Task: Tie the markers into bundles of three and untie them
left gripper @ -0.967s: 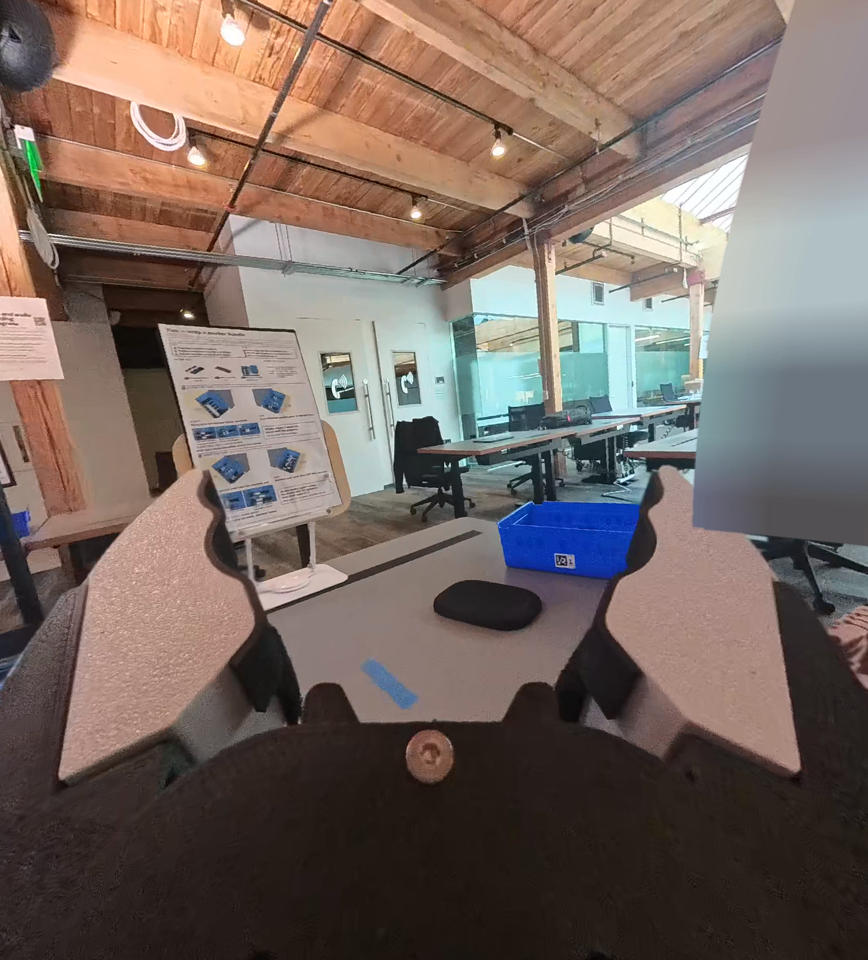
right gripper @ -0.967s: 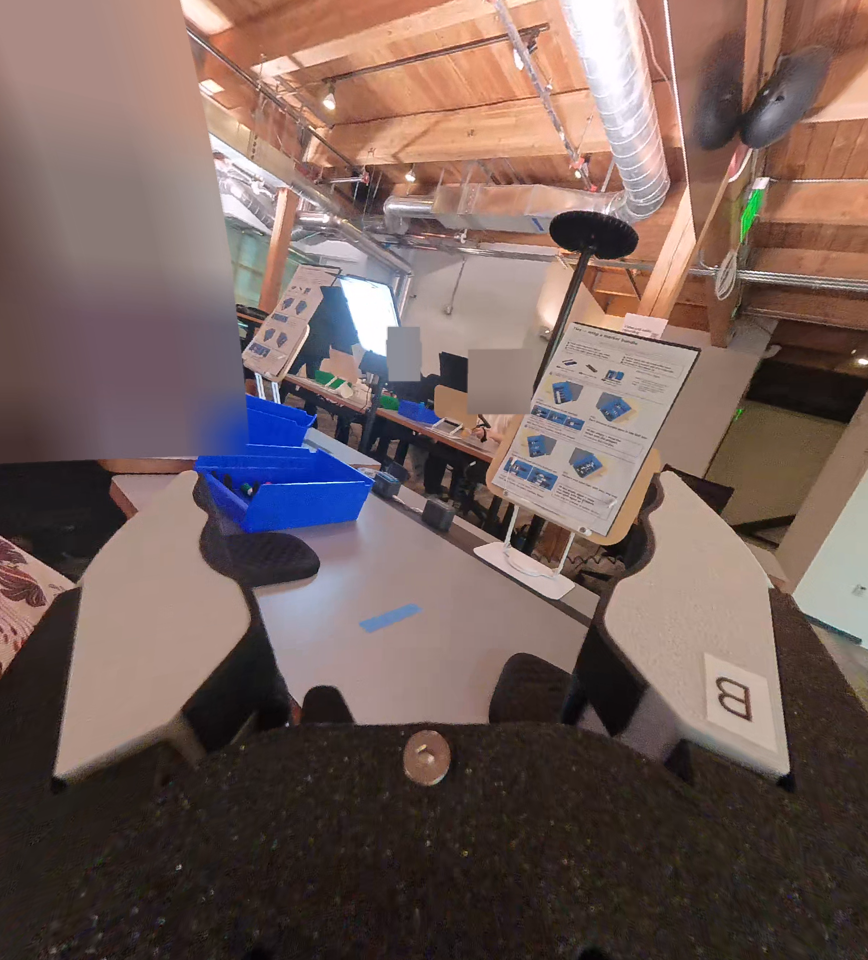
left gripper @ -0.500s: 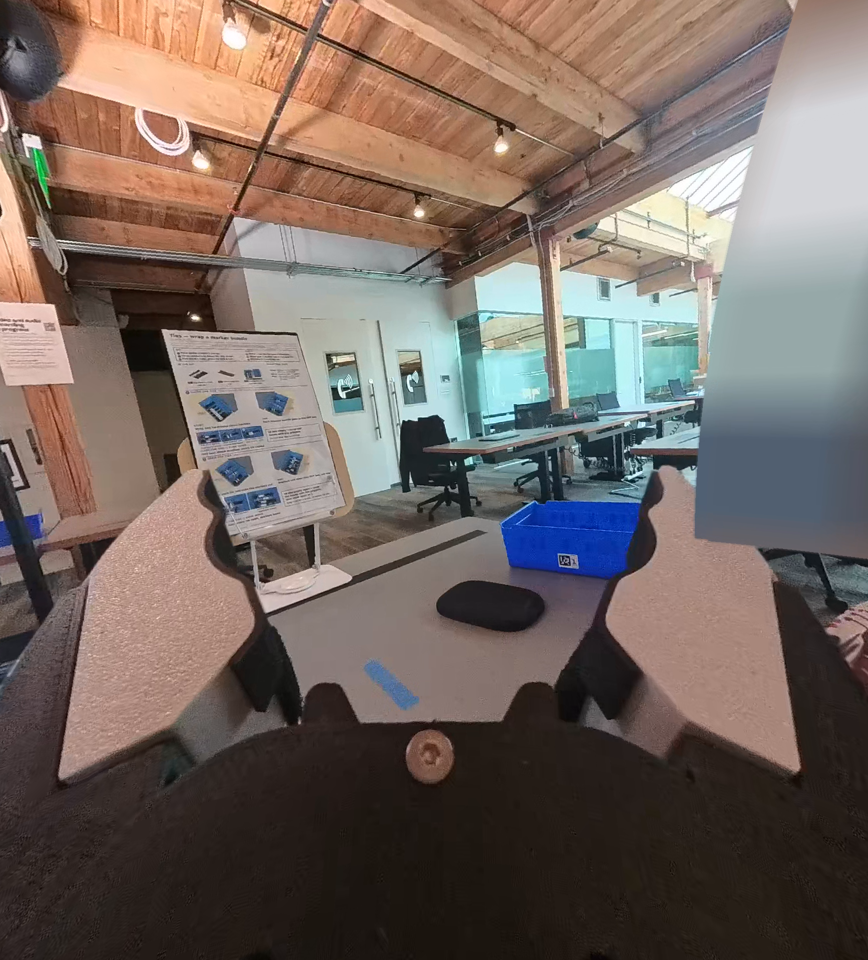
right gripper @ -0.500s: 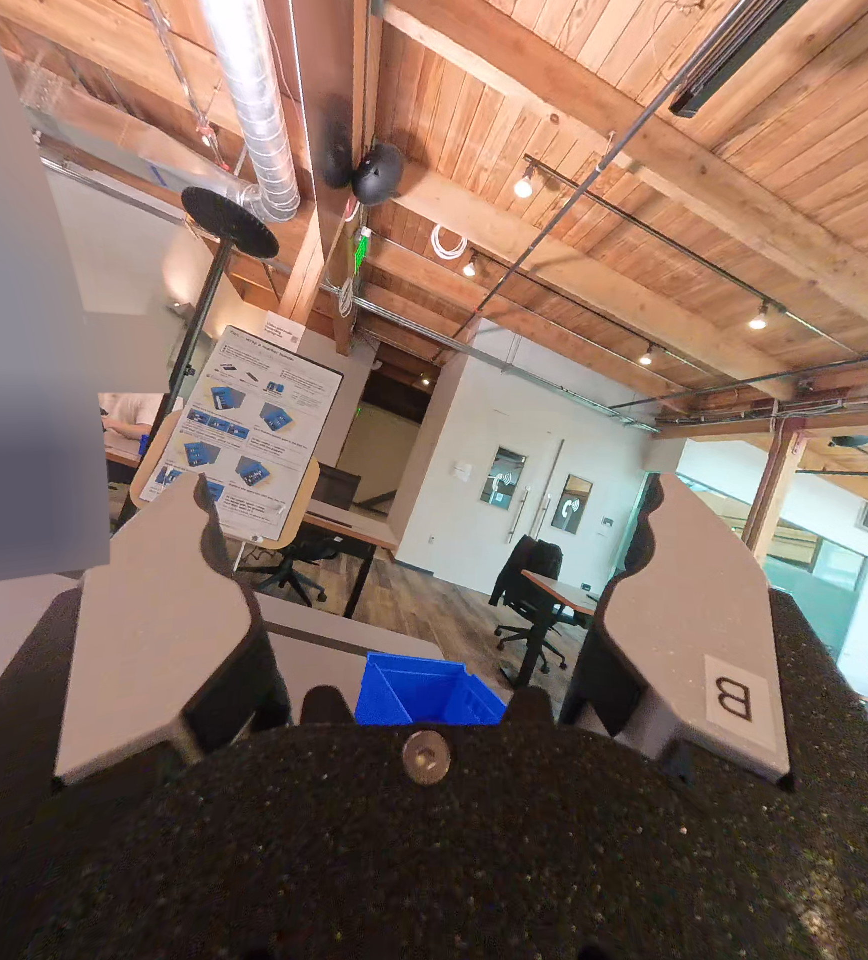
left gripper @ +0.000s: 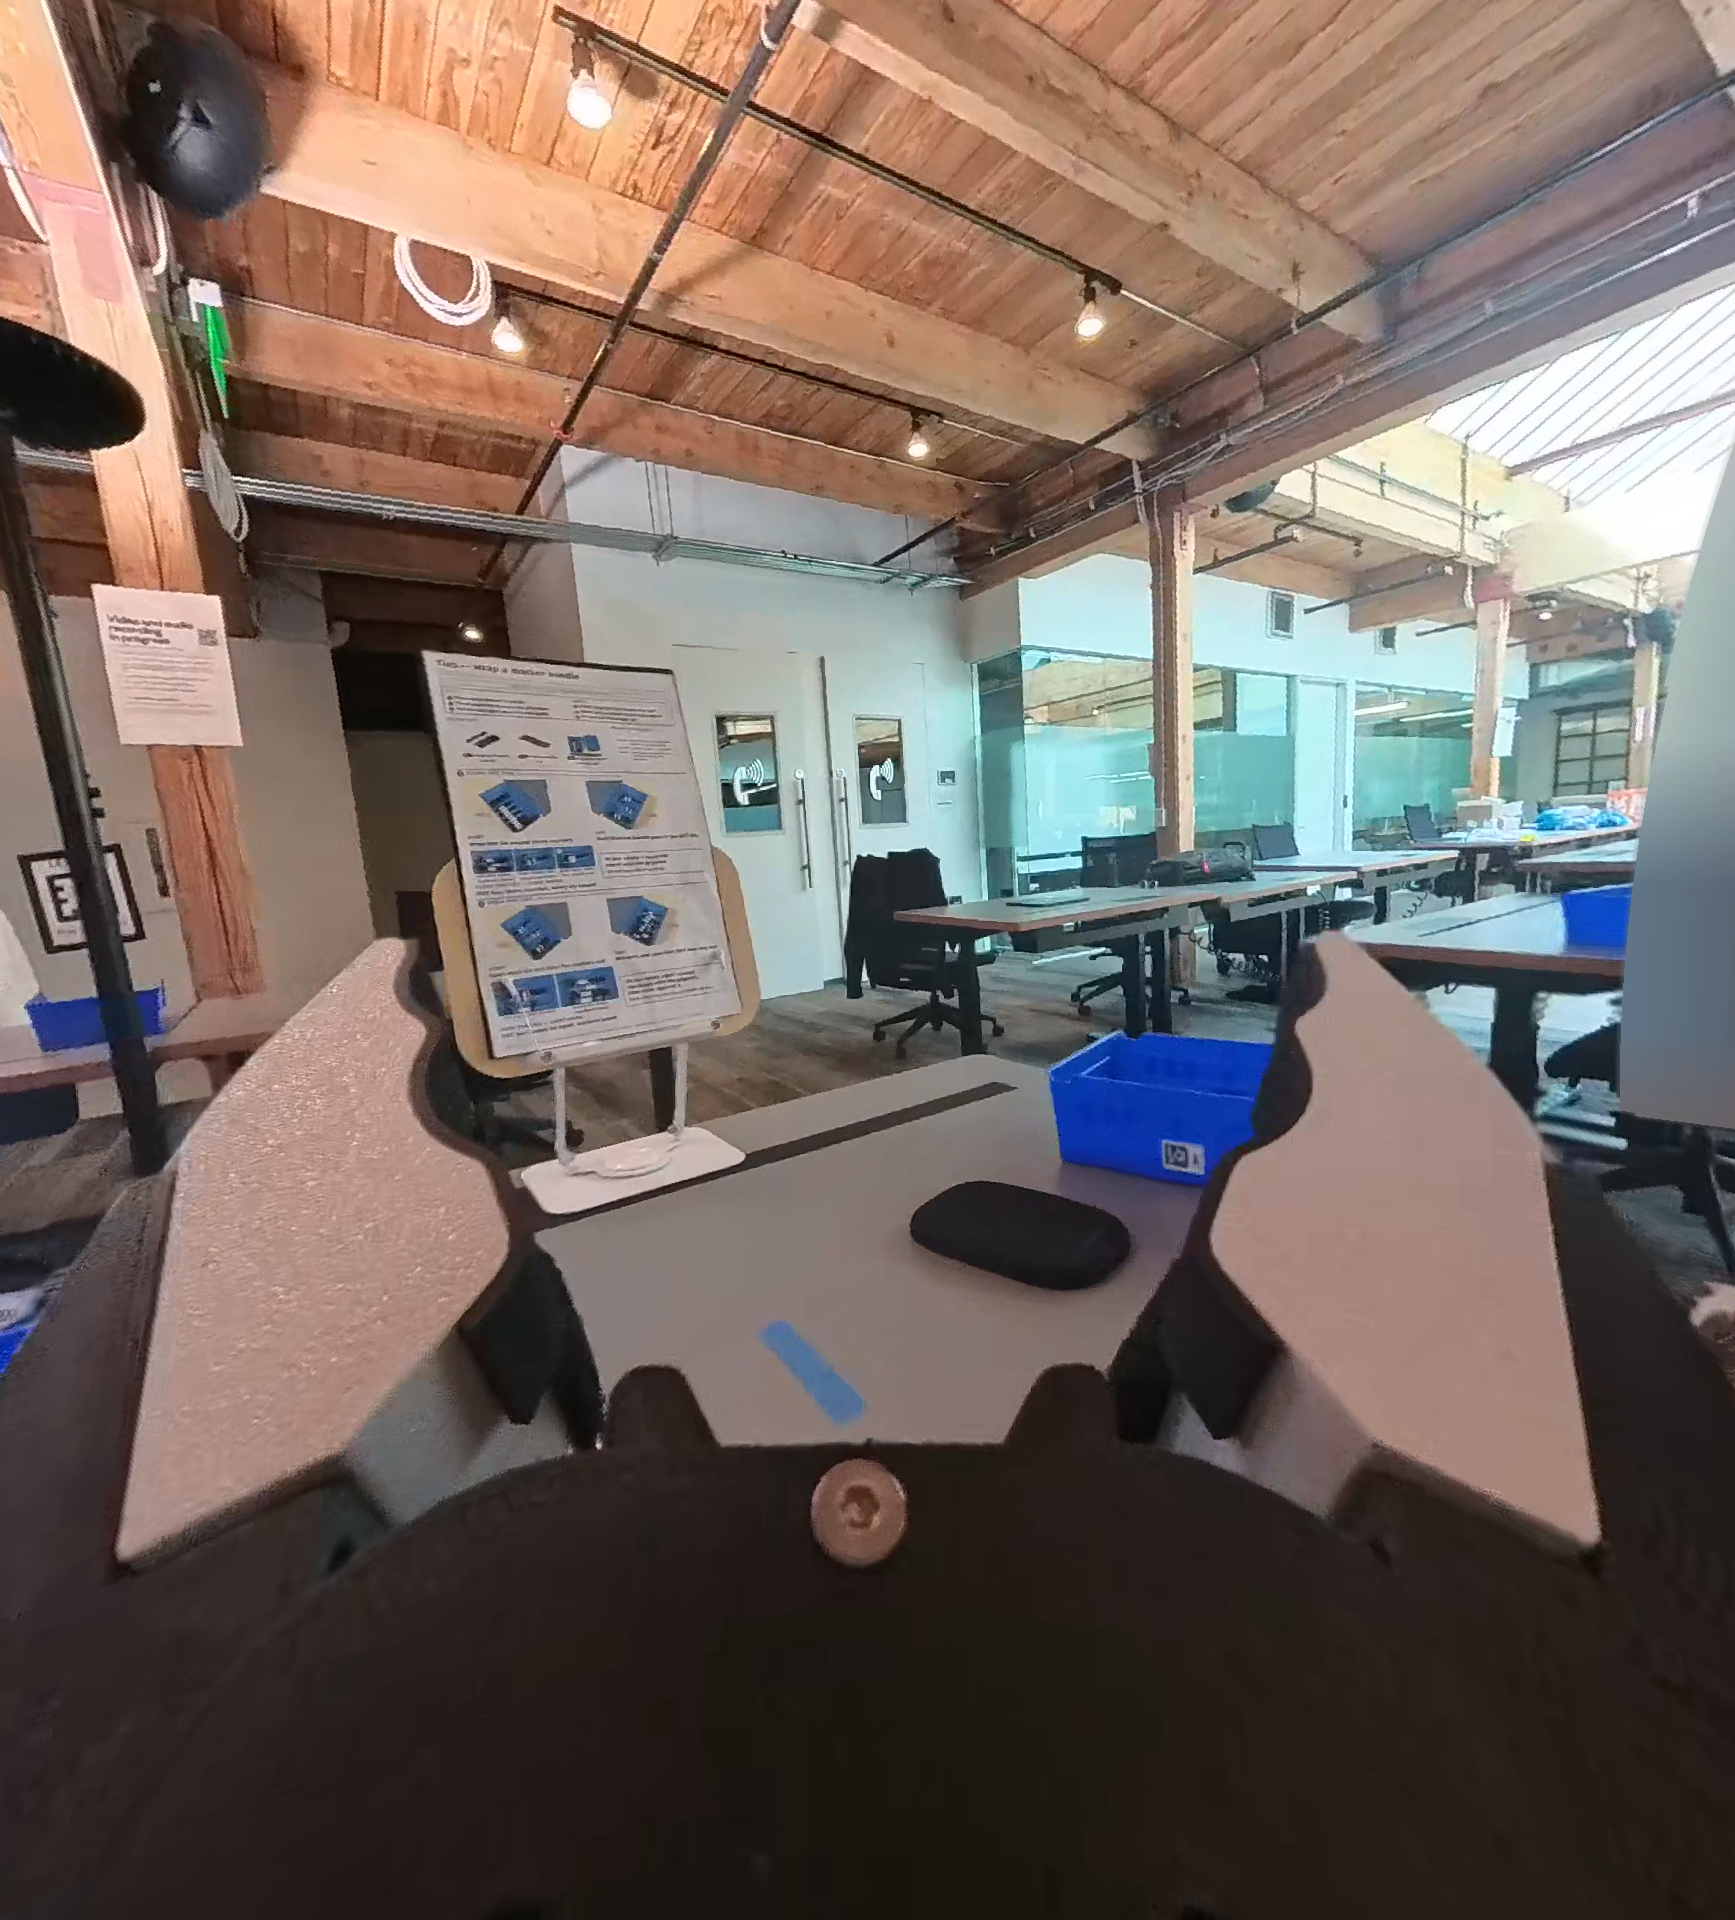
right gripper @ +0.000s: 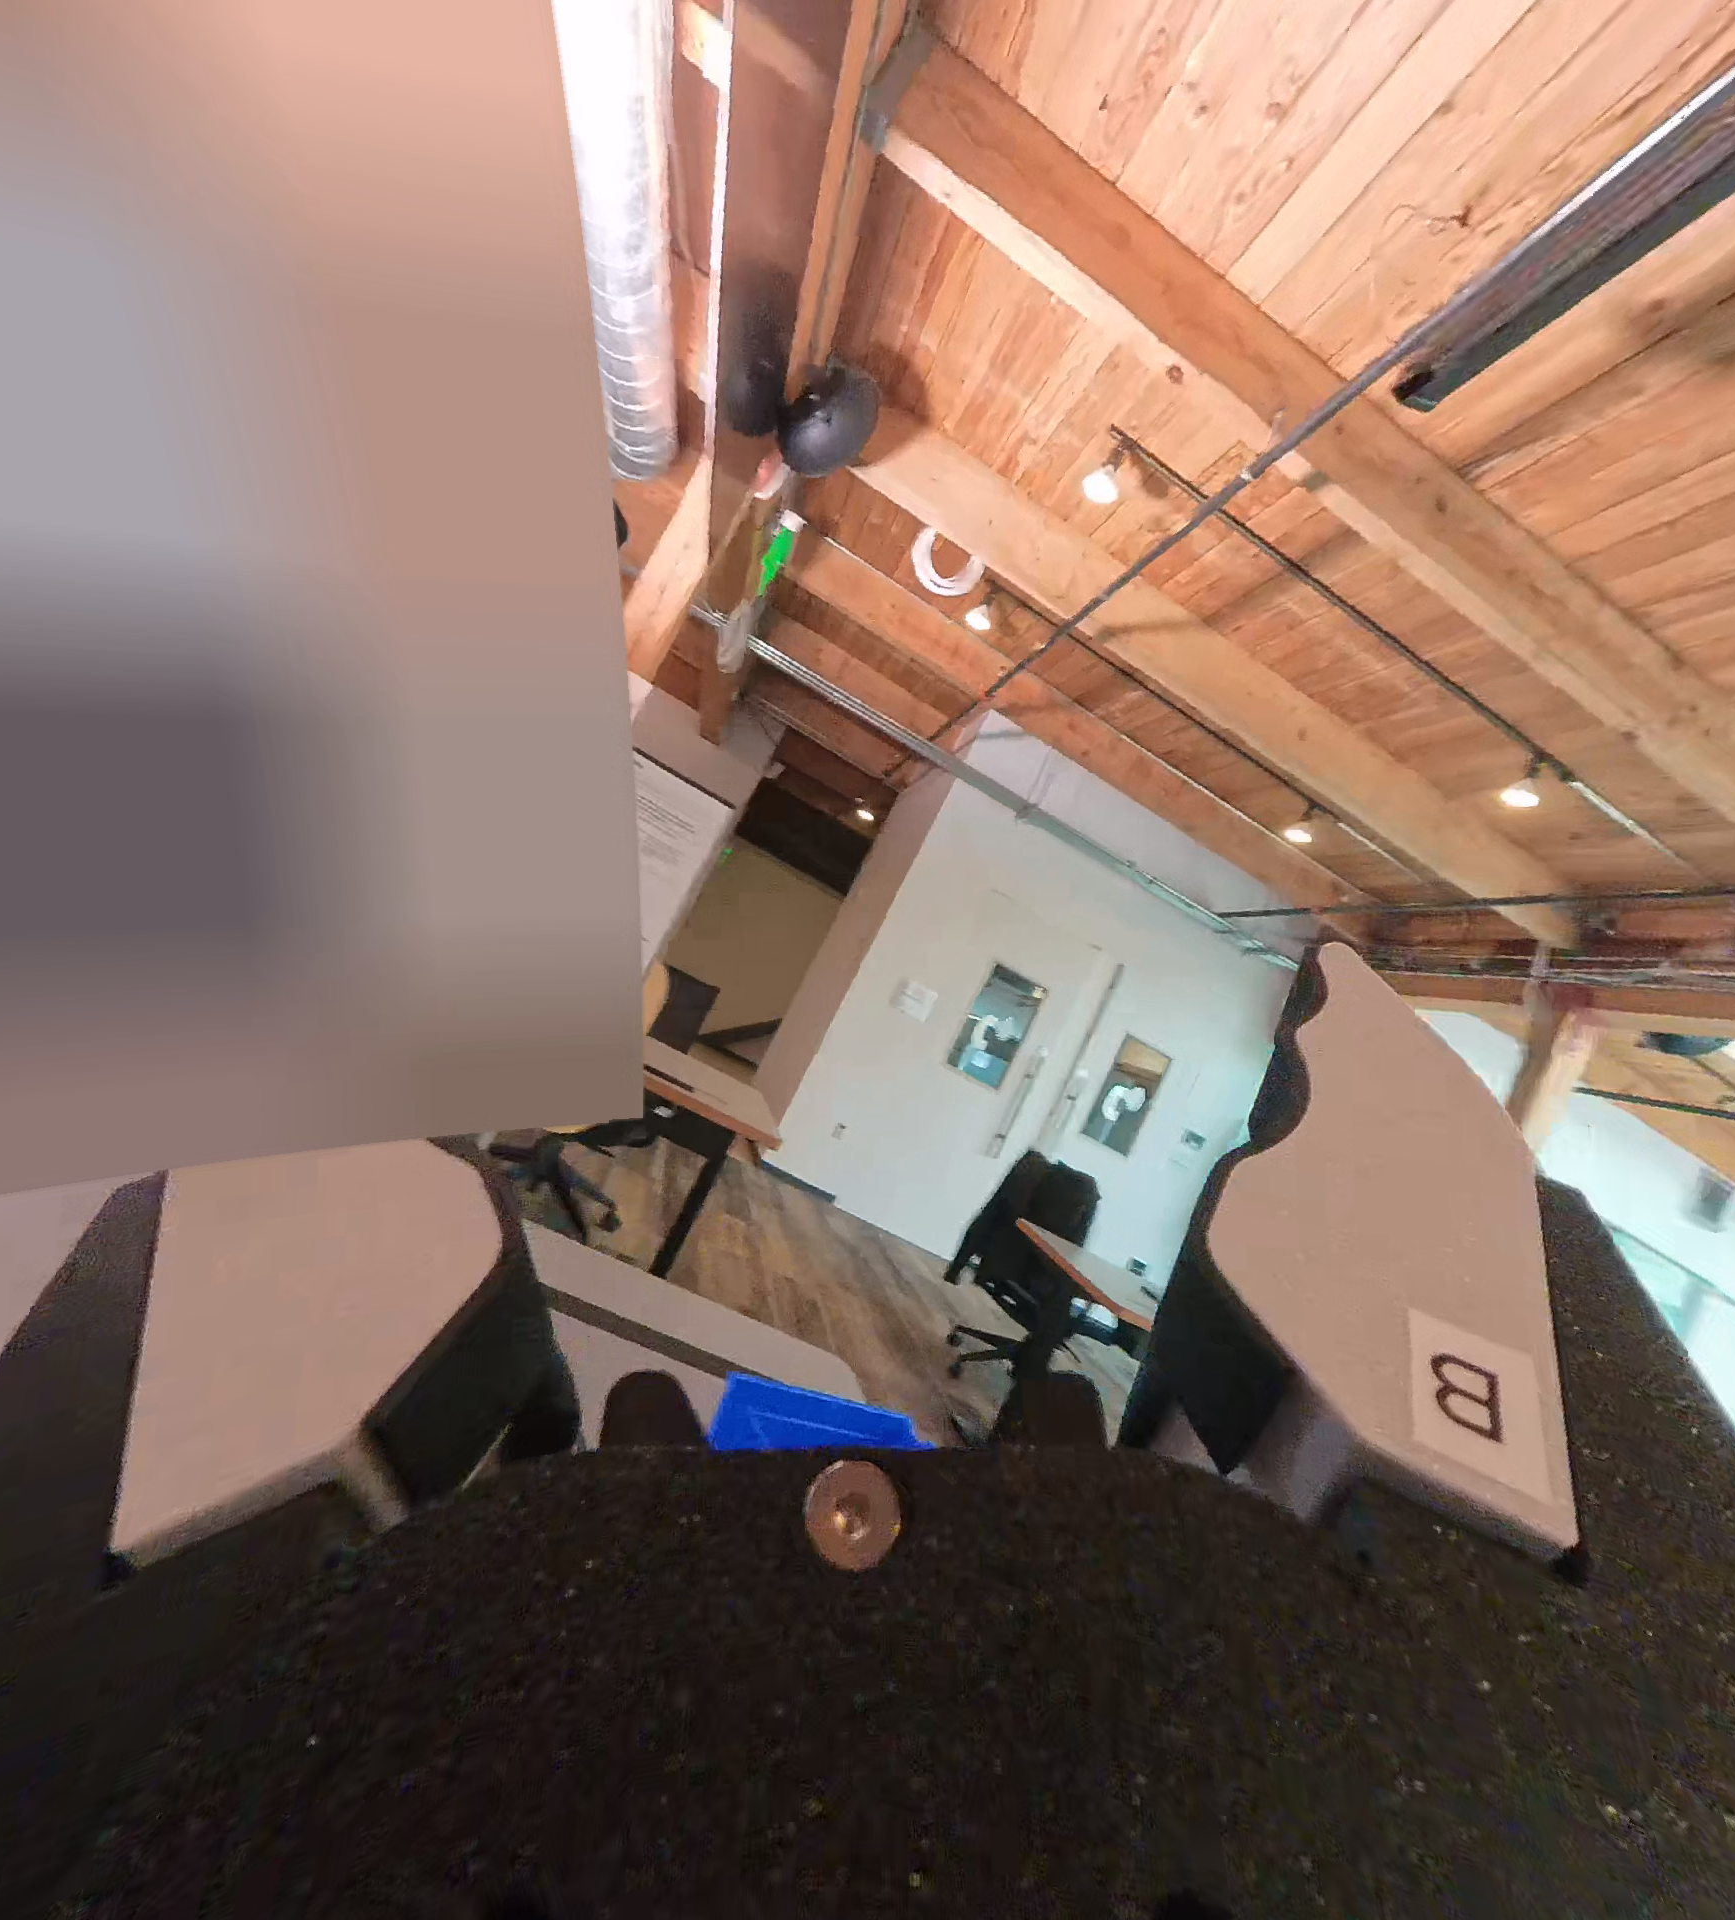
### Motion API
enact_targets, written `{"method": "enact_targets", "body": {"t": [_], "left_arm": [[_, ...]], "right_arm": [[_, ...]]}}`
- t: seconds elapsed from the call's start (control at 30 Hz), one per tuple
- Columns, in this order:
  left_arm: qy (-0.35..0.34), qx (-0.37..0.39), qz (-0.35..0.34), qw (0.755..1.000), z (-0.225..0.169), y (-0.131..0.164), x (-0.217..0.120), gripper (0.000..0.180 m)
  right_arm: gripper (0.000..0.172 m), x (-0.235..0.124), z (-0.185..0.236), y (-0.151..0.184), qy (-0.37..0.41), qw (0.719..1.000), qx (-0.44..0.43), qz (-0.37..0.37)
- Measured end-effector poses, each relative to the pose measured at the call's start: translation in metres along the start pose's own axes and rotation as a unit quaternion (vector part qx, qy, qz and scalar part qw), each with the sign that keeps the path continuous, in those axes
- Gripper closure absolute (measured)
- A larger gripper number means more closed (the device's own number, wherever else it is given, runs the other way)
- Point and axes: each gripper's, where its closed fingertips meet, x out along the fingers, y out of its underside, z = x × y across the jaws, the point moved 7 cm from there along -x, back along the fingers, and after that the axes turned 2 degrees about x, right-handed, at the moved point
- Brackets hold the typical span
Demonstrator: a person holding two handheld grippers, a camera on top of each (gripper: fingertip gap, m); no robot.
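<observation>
Left gripper [left gripper: 863, 977] held above the grey counter [left gripper: 738, 1247], jaws spread wide on air. Right gripper [right gripper: 894, 1049] tilted toward the ceiling, jaws likewise spread, nothing between. Markers not visible; blue bin [left gripper: 1143, 1101] at the counter's far edge, beside a black pouch [left gripper: 1019, 1234].

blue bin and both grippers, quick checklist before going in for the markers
1. Left gripper open with nothing between its fingers: ok.
2. Right gripper open and bare: ok, though a blur patch covers one fingertip.
3. Blue bin in the left wrist view, on the grey table: ok.
4. Right gripper aimed at the work: not ok, it points up at the wooden ceiling, with only a corner of the bin showing.
5. Markers seen in the bin: cannot tell, its inside is hidden.
6. Black pouch lies in front of the bin, apart from it: ok.
</observation>
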Motion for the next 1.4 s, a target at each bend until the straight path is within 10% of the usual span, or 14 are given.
{"method": "enact_targets", "body": {"t": [0.03,0.53,1.03,1.2,1.27,1.3,1.4], "left_arm": [[0.006,-0.011,-0.006,1.000,0.002,0.000,0.000,0.035],[0.056,0.005,-0.028,0.998,-0.016,-0.008,-0.017,0.035],[0.047,-0.035,0.011,0.998,0.017,0.038,0.014,0.035],[0.091,-0.097,-0.040,0.990,0.038,0.077,0.037,0.135],[0.093,-0.109,-0.047,0.989,0.047,0.093,0.045,0.180],[0.091,-0.106,-0.037,0.989,0.051,0.101,0.050,0.180],[0.041,-0.089,0.007,0.995,0.072,0.119,0.063,0.180]], "right_arm": [[0.025,-0.001,0.006,-0.006,-0.021,0.999,0.021,-0.012],[0.024,-0.080,-0.010,-0.055,0.058,0.992,-0.002,-0.112],[0.025,-0.004,0.031,0.012,-0.099,0.989,0.102,-0.040],[0.077,0.044,0.077,0.084,-0.208,0.963,0.172,0.029],[0.145,0.061,0.090,0.108,-0.233,0.956,0.173,0.044],[0.172,0.071,0.095,0.119,-0.229,0.956,0.176,0.053],[0.172,0.100,0.106,0.150,-0.244,0.941,0.196,0.127]]}}
